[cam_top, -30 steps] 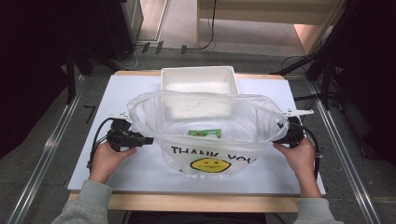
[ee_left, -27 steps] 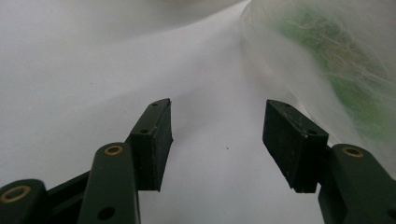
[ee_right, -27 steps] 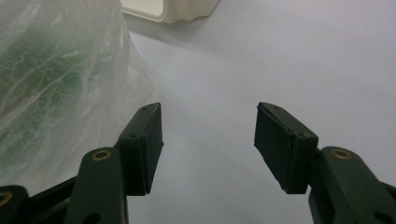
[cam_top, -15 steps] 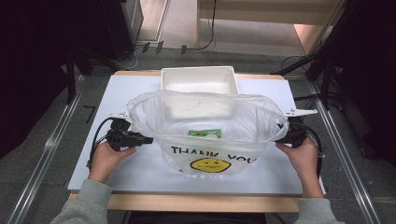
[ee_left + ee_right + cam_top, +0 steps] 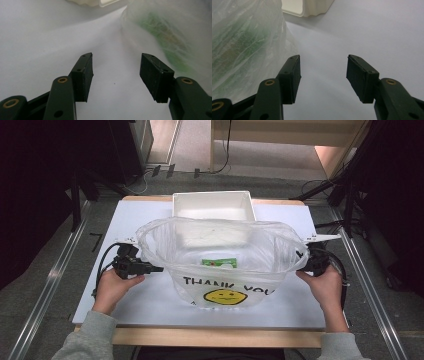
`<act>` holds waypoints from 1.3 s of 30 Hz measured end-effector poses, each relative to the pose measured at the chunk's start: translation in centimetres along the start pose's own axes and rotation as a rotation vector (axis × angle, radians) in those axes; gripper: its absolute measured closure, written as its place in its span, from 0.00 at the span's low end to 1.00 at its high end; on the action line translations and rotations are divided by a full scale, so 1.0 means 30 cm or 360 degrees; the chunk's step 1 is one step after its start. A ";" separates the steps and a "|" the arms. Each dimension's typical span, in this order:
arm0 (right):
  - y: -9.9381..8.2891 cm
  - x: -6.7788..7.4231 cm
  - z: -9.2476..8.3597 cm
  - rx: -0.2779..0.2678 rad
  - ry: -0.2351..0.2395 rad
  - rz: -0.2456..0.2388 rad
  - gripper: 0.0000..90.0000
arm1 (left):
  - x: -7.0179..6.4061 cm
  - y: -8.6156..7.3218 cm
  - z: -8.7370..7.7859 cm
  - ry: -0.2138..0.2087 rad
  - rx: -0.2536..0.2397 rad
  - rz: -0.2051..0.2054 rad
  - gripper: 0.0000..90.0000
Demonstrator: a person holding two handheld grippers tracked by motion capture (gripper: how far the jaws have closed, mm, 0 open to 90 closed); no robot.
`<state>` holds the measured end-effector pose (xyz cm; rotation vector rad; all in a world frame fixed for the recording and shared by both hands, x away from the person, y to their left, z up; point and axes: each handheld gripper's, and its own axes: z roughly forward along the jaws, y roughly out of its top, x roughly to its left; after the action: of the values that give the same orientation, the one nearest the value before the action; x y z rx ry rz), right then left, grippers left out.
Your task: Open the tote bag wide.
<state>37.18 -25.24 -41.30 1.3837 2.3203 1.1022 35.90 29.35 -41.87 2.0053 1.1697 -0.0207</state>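
Note:
A translucent plastic bag point(image 5: 220, 245) printed with "THANK YOU" and a yellow smiley stands open-mouthed at mid-table, with a green packet point(image 5: 218, 263) inside. My left gripper point(image 5: 150, 268) lies at the bag's left side, held by a hand. In the left gripper view it point(image 5: 116, 62) is open over bare white board, the bag point(image 5: 175, 30) just right of its jaws. Its jaws have just widened a little. My right gripper point(image 5: 305, 262) sits at the bag's right edge. Its own view shows it point(image 5: 323, 62) open and just closing slightly, nothing between the jaws, the bag point(image 5: 244, 37) to its left.
A white plastic tub point(image 5: 212, 206) stands right behind the bag, seen also as a tub corner point(image 5: 95, 2) and a tub wall point(image 5: 312, 6). The white board point(image 5: 125, 220) covers the tabletop, with a wooden edge in front. Cables trail from both grippers.

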 end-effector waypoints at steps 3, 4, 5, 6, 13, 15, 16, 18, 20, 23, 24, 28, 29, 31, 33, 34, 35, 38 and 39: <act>0.009 -0.003 -0.010 -0.0002 -0.0014 -0.0008 0.54 | -0.010 0.008 -0.006 0.0001 0.0004 0.0030 0.52; 0.011 -0.008 -0.014 -0.0018 -0.0004 -0.0003 0.54 | -0.013 0.019 -0.013 -0.0008 0.0014 0.0052 0.53; 0.013 -0.013 -0.019 -0.0028 0.0003 0.0002 0.54 | -0.013 0.019 -0.013 -0.0008 0.0014 0.0052 0.53; 0.015 -0.017 -0.022 -0.0041 0.0012 0.0002 0.54 | -0.017 0.030 -0.019 -0.0004 0.0033 0.0090 0.54; 0.052 -0.019 -0.063 -0.0010 0.0041 -0.0065 0.54 | -0.021 0.077 -0.063 0.0006 0.0044 0.0108 0.55; 0.068 -0.022 -0.072 -0.0002 0.0056 -0.0087 0.54 | -0.022 0.094 -0.075 -0.0008 0.0054 0.0121 0.58; 0.076 -0.023 -0.078 -0.0002 0.0068 -0.0087 0.55 | -0.022 0.102 -0.081 -0.0019 0.0055 0.0132 0.59; 0.090 -0.025 -0.088 -0.0021 0.0106 -0.0090 0.55 | -0.024 0.114 -0.090 -0.0031 0.0066 0.0142 0.60; 0.104 -0.024 -0.096 -0.0025 0.0116 -0.0106 0.56 | -0.024 0.128 -0.102 -0.0023 0.0083 0.0154 0.60; 0.121 -0.020 -0.108 -0.0034 0.0122 -0.0120 0.57 | -0.026 0.143 -0.117 -0.0041 0.0072 0.0156 0.61; 0.139 -0.019 -0.116 -0.0047 0.0133 -0.0139 0.58 | -0.026 0.159 -0.127 -0.0060 0.0071 0.0161 0.62; 0.177 -0.028 -0.127 -0.0039 0.0155 -0.0157 0.63 | -0.020 0.196 -0.144 -0.0105 0.0071 0.0156 0.67; 0.187 -0.032 -0.131 -0.0044 0.0175 -0.0152 0.65 | -0.023 0.205 -0.149 -0.0132 0.0067 0.0157 0.69; 0.206 -0.033 -0.140 -0.0066 0.0184 -0.0151 0.65 | -0.034 0.220 -0.154 -0.0128 0.0073 0.0207 0.72; 0.226 -0.028 -0.149 -0.0060 0.0186 -0.0169 0.65 | -0.039 0.233 -0.156 -0.0130 0.0077 0.0219 0.74; 0.235 -0.024 -0.153 -0.0061 0.0190 -0.0168 0.65 | -0.040 0.240 -0.155 -0.0134 0.0081 0.0228 0.74; 0.246 -0.023 -0.158 -0.0060 0.0201 -0.0172 0.66 | -0.040 0.240 -0.155 -0.0134 0.0081 0.0228 0.76; 0.276 -0.020 -0.173 -0.0067 0.0204 -0.0185 0.69 | -0.045 0.267 -0.154 -0.0083 0.0113 0.0273 0.81; 0.286 -0.021 -0.178 -0.0068 0.0213 -0.0186 0.71 | -0.046 0.276 -0.156 -0.0070 0.0123 0.0275 0.83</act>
<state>40.36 -25.99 -31.72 1.1766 2.4193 1.2355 39.56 29.21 -32.99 2.1571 0.9779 -0.0226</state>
